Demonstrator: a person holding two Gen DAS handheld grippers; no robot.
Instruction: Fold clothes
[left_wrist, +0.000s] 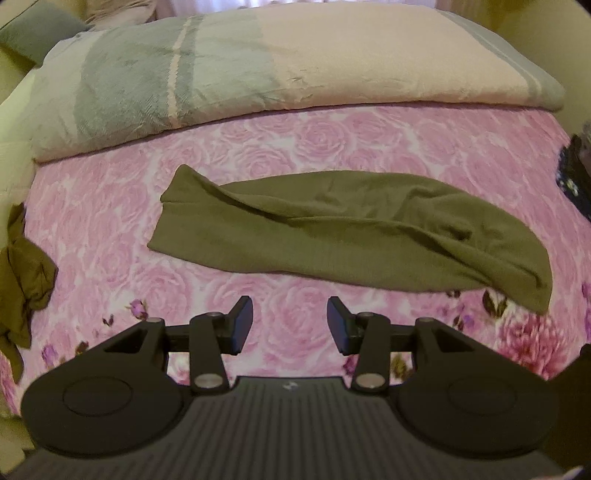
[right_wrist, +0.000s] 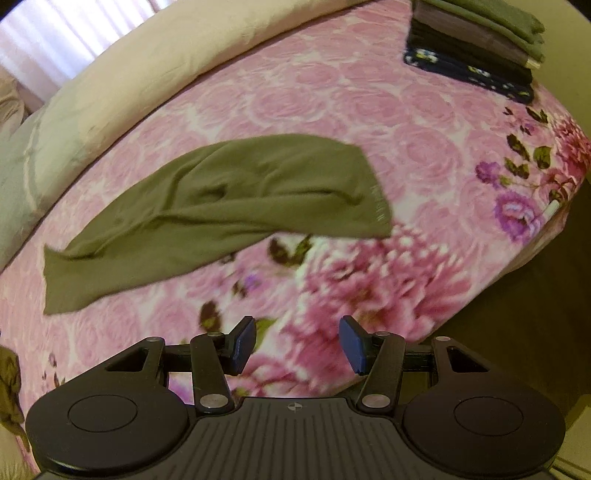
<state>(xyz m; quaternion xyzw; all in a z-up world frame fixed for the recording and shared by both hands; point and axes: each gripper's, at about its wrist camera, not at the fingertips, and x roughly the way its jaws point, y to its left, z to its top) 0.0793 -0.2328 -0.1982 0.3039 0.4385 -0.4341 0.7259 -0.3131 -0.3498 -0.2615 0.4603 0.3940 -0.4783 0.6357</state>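
Observation:
An olive green garment (left_wrist: 332, 229) lies folded lengthwise into a long strip across the pink floral bedsheet (left_wrist: 258, 155); it also shows in the right wrist view (right_wrist: 221, 206), slightly wrinkled. My left gripper (left_wrist: 290, 325) is open and empty, hovering above the sheet just in front of the strip's near edge. My right gripper (right_wrist: 297, 343) is open and empty, above the sheet near the bed's front edge, short of the garment's right end.
A folded grey and cream blanket (left_wrist: 258, 74) lies along the far side of the bed. A crumpled olive garment (left_wrist: 22, 273) sits at the left edge. A stack of folded clothes (right_wrist: 476, 40) sits at the far right corner. The bed edge (right_wrist: 517, 266) drops off right.

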